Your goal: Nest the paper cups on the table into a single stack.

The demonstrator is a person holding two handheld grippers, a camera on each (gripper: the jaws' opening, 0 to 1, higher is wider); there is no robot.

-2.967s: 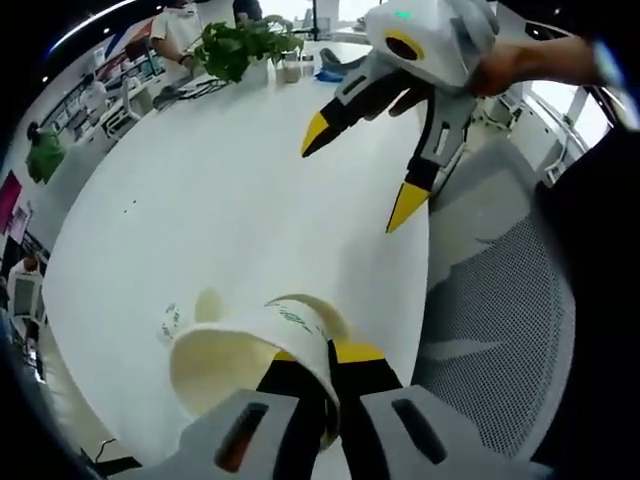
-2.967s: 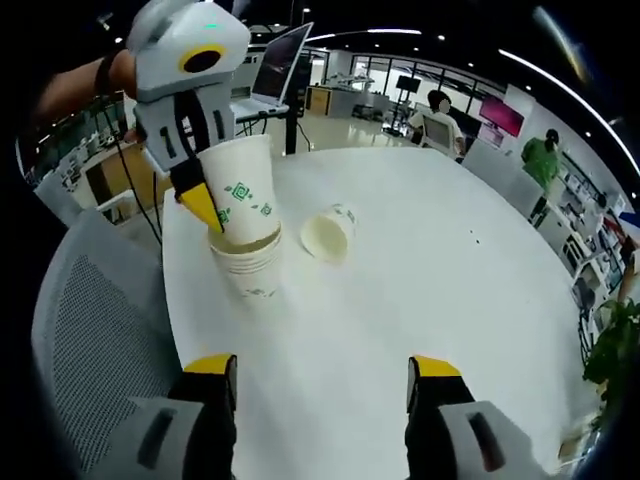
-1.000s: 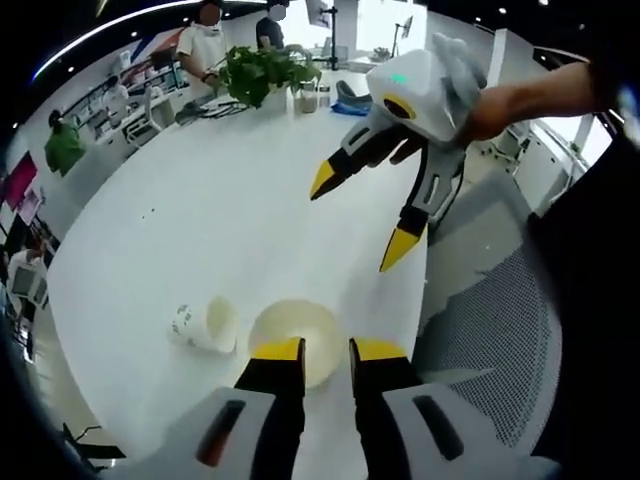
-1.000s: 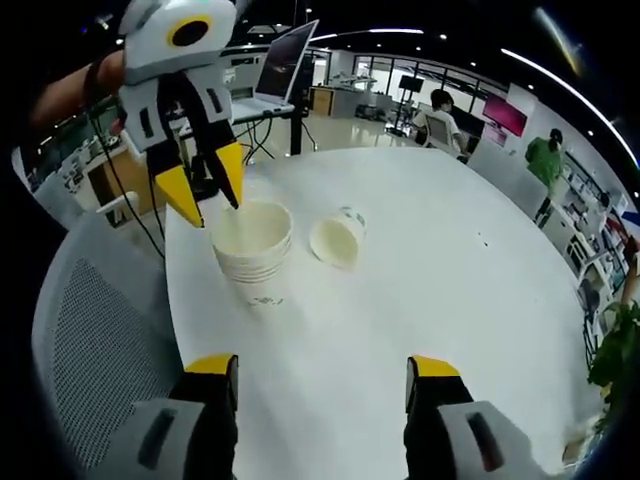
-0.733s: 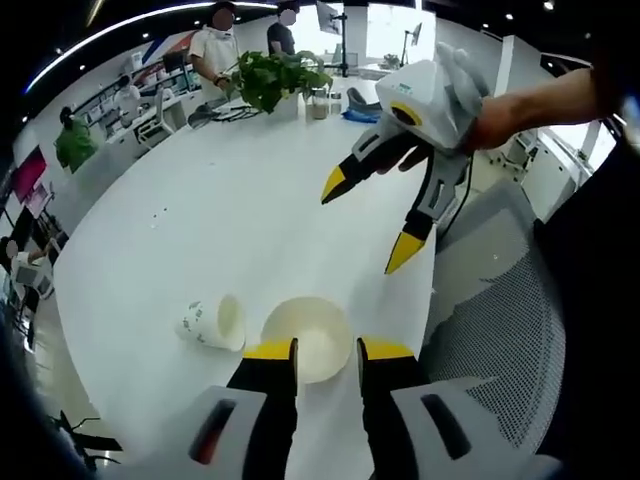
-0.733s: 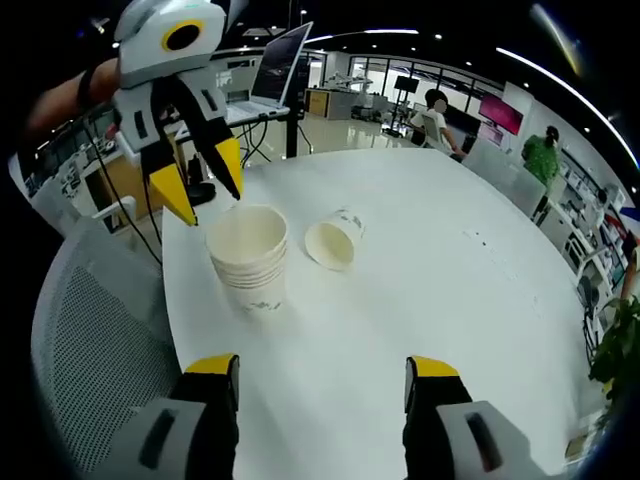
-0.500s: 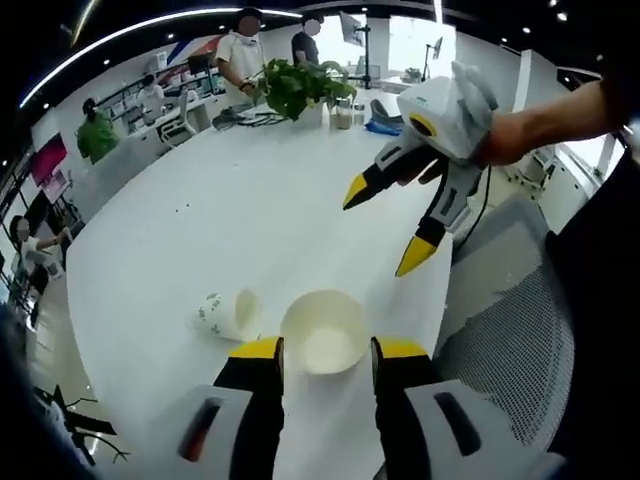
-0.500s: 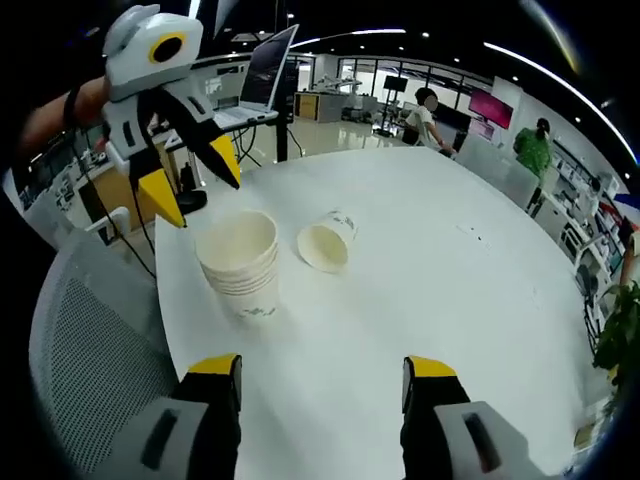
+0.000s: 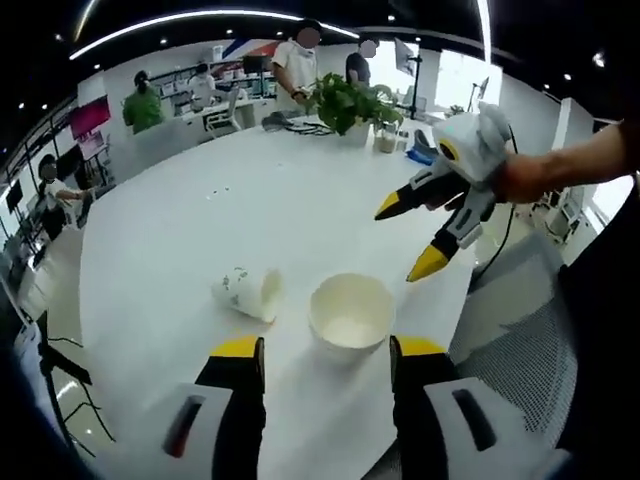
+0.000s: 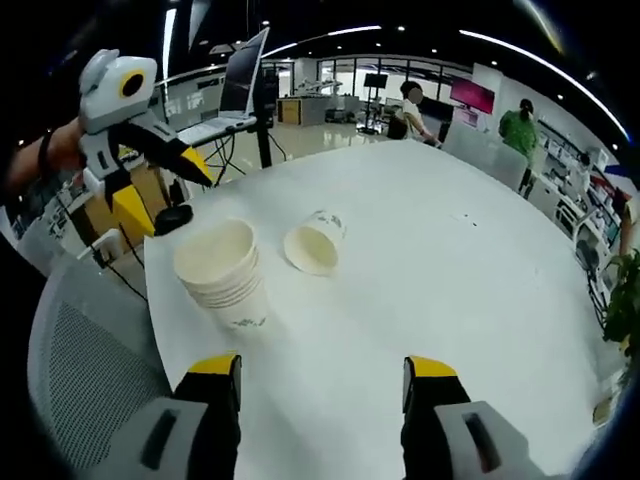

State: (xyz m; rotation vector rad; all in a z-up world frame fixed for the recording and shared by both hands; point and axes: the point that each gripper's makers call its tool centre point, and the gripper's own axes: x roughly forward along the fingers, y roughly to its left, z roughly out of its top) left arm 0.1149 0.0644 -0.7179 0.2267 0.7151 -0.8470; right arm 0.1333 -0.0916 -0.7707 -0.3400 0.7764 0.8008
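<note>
The nested stack of cups (image 10: pixel 225 273) stood upright near the edge of the white table (image 10: pixel 440 260), by the mesh chair (image 10: pixel 85 370). A single cup (image 10: pixel 312 244) lay on its side just beside it, apart. Your left gripper (image 9: pixel 325 360) had its jaws apart, empty, above the stack. Your right gripper (image 10: pixel 325 385) was also spread wide, holding nothing.

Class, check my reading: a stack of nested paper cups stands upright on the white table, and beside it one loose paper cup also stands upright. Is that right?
Not quite. The stack of nested paper cups does stand upright on the white table, but the loose paper cup beside it lies on its side, its open mouth facing the camera, as the right gripper view shows.
</note>
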